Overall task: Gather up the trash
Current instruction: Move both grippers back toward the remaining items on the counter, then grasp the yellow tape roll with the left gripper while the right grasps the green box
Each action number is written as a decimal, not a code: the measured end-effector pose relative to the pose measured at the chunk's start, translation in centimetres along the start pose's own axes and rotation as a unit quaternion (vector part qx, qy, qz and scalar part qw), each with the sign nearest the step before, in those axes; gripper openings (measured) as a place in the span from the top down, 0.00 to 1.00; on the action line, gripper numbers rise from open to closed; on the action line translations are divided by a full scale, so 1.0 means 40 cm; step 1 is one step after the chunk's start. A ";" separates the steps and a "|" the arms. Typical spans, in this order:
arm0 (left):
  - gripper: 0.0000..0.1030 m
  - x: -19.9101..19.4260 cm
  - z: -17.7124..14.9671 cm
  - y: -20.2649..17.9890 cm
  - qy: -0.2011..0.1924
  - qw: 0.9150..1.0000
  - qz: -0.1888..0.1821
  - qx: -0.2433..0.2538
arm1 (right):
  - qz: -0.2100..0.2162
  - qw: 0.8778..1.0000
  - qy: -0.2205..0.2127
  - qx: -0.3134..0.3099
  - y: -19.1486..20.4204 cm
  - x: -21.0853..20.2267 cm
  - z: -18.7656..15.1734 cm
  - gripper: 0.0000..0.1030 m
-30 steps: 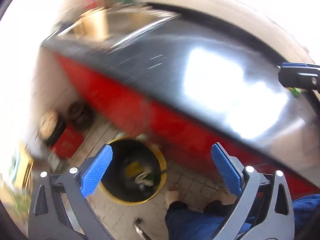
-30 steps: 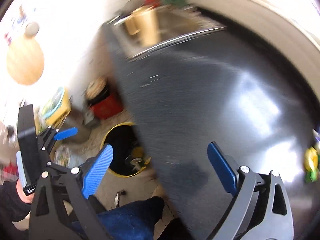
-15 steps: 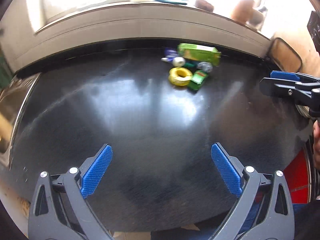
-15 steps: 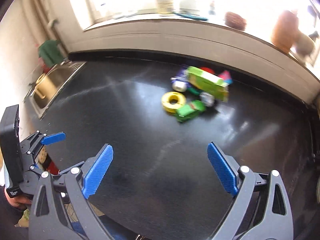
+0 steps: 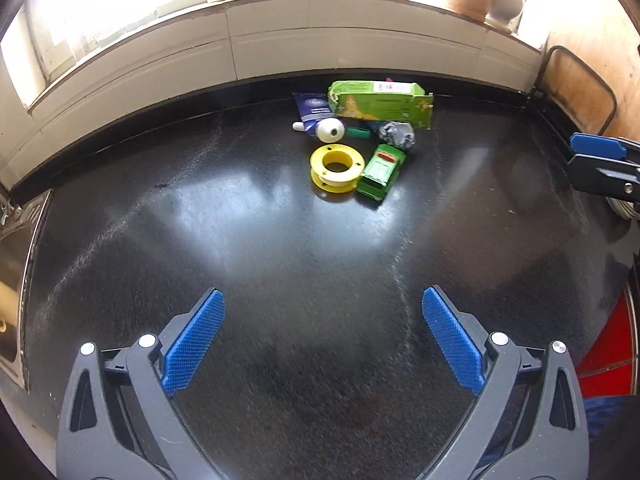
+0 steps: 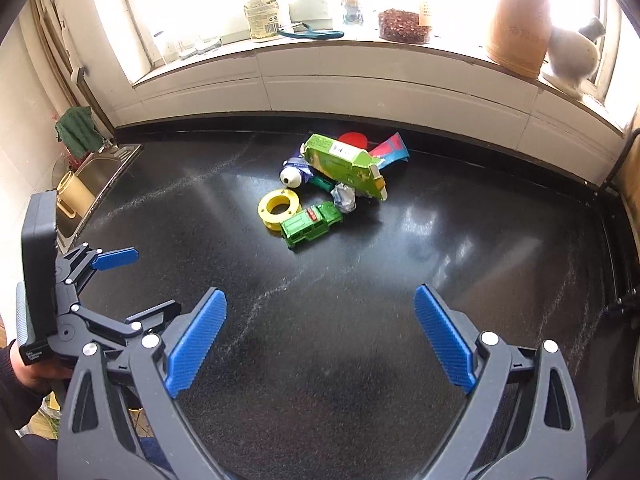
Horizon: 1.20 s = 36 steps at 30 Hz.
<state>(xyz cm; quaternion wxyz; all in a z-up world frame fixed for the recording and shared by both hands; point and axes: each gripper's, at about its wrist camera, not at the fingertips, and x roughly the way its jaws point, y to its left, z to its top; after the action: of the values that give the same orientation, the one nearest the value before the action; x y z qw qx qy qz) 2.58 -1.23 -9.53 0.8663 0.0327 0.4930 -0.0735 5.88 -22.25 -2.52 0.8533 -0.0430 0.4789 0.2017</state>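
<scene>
Two grippers, both spread wide and empty, above the near part of a black counter [image 5: 280,240]. Far left, a steel sink [image 6: 100,168] with a green cloth [image 6: 76,130] hanging beside it. Left gripper [image 5: 322,344] near, right gripper [image 6: 320,340] just to its right. Far centre, the trash heap: white-capped tube [image 5: 324,128], yellow spool [image 5: 337,167] touching a green toy car [image 5: 380,172], crumpled foil ball [image 5: 397,134], crushed green carton [image 5: 380,105] behind. Well apart from both grippers.

Both grippers, left gripper [image 5: 323,336] and right gripper [image 6: 320,334]: dark grey plastic frames, silver screws, blue ribbed pads [image 6: 196,342]. Dark sleeve [image 6: 16,396] on person's arm.
</scene>
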 end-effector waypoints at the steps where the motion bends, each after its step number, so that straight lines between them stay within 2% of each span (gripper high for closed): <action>1: 0.06 0.012 0.013 0.008 0.001 1.000 0.003 0.000 | 0.001 1.000 0.001 -0.005 -0.005 0.015 0.014 0.11; 8: 0.07 0.139 0.114 0.032 0.019 1.000 0.001 -0.016 | 0.009 0.999 0.018 -0.045 -0.028 0.113 0.117 0.11; 14: 0.07 0.257 0.209 0.037 0.042 0.998 -0.021 -0.043 | 0.011 0.996 0.035 -0.078 -0.053 0.229 0.237 0.14; 18: 0.07 0.320 0.252 0.034 0.053 0.996 -0.040 -0.057 | 0.014 0.994 0.059 -0.088 -0.073 0.321 0.282 0.16; 22: 0.06 0.370 0.279 0.043 0.057 0.994 -0.053 -0.075 | 0.006 0.990 0.087 -0.108 -0.079 0.409 0.294 0.24; 25: 0.07 0.385 0.290 0.055 0.054 0.993 -0.054 -0.092 | -0.005 0.988 0.091 -0.123 -0.078 0.447 0.292 0.27; 26: 0.07 0.387 0.290 0.056 0.050 0.993 -0.051 -0.091 | -0.007 0.988 0.092 -0.126 -0.078 0.453 0.290 0.30; 27: 0.07 0.389 0.289 0.053 0.047 0.994 -0.046 -0.083 | -0.010 0.987 0.094 -0.129 -0.078 0.462 0.288 0.38; 28: 0.07 0.390 0.288 0.051 0.047 0.995 -0.041 -0.076 | -0.015 0.987 0.094 -0.132 -0.078 0.466 0.286 0.43; 31: 0.07 0.389 0.275 0.038 0.043 0.997 -0.026 -0.052 | -0.013 0.988 0.086 -0.131 -0.079 0.463 0.284 0.44; 33: 0.14 0.385 0.263 0.022 0.038 0.999 -0.010 -0.035 | -0.014 0.989 0.074 -0.130 -0.074 0.446 0.281 0.46; 35: 0.32 0.375 0.253 0.012 0.025 0.999 0.002 -0.022 | -0.013 0.990 0.062 -0.122 -0.074 0.426 0.280 0.46; 36: 0.48 0.370 0.249 0.010 0.020 1.000 0.005 -0.016 | -0.012 0.992 0.058 -0.115 -0.074 0.419 0.278 0.46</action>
<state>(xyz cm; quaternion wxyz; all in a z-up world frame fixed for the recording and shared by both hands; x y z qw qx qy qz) 18.55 -3.52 -17.17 0.8573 0.0228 0.5108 -0.0605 23.62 -16.91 -10.88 0.8156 -0.1585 0.5008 0.2427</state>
